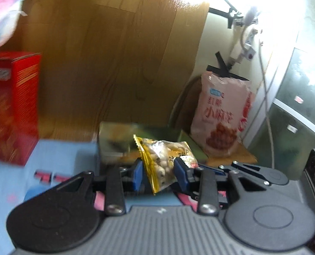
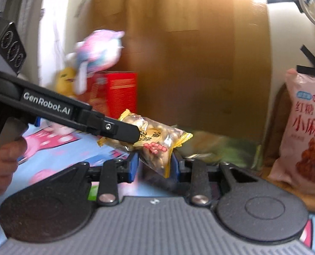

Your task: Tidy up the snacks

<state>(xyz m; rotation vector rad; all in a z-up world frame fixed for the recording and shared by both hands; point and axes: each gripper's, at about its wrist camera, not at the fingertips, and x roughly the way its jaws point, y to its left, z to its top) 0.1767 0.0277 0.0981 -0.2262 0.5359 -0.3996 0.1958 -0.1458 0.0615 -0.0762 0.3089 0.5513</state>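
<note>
A small clear-and-yellow peanut packet (image 1: 163,159) is held above the blue patterned cloth (image 1: 68,155). In the left wrist view my left gripper (image 1: 158,172) has its blue pads on both sides of the packet. In the right wrist view my right gripper (image 2: 155,163) pinches the lower end of the same packet (image 2: 157,142). The left gripper (image 2: 134,136) comes in from the left and grips the packet's upper part. Both grippers hold the one packet.
A red snack box (image 1: 13,106) stands at the left with a pink plush toy (image 2: 100,48) above it. A pink bag of fried dough twists (image 1: 221,114) leans at the right on a wooden board. A green packet (image 1: 123,140) lies behind the grippers. A wooden panel (image 1: 115,53) backs the scene.
</note>
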